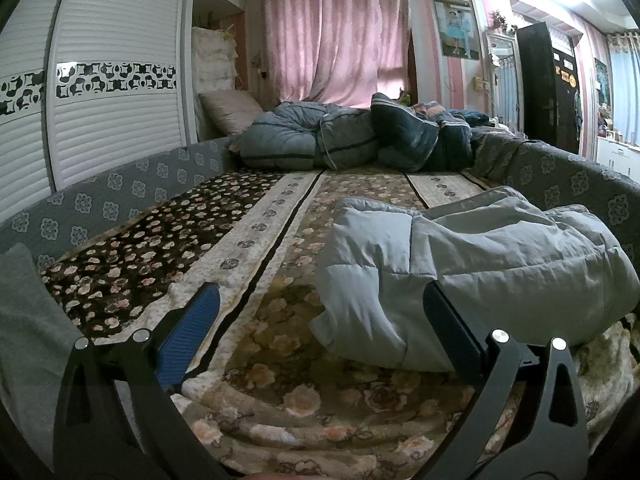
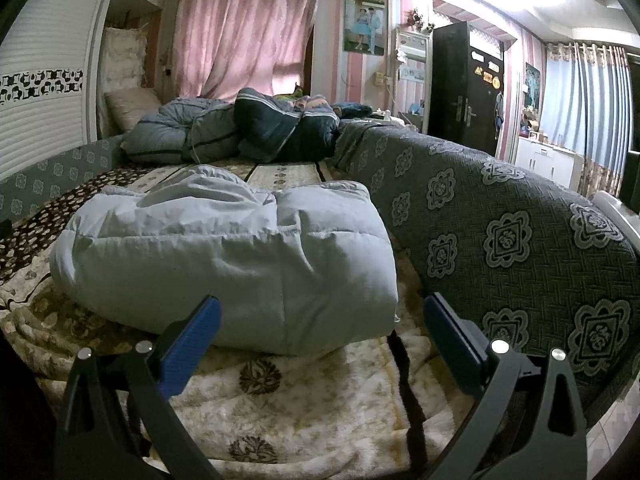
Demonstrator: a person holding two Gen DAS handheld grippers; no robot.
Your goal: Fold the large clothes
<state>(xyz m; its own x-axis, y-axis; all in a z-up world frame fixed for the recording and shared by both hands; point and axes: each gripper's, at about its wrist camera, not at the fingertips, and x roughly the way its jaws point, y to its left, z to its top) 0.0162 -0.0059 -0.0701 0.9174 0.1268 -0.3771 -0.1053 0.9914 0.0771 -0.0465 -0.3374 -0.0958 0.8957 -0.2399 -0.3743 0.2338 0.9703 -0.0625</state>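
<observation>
A pale grey-blue padded jacket (image 1: pixel 460 264) lies bundled in a thick folded heap on the flowered bed blanket (image 1: pixel 280 360). In the left wrist view it is right of centre. My left gripper (image 1: pixel 320 300) is open and empty, its right finger just in front of the jacket's near edge. In the right wrist view the jacket (image 2: pixel 232 260) fills the middle. My right gripper (image 2: pixel 320 308) is open and empty, just short of the jacket's near right corner, above the cream blanket (image 2: pixel 320 400).
A grey patterned padded bed wall (image 2: pixel 500 240) runs close along the right of the jacket and another (image 1: pixel 100 204) along the left. Blue quilts (image 1: pixel 340 136) and a pillow (image 1: pixel 232 110) are piled at the far end. A white wardrobe (image 1: pixel 100 80) stands left.
</observation>
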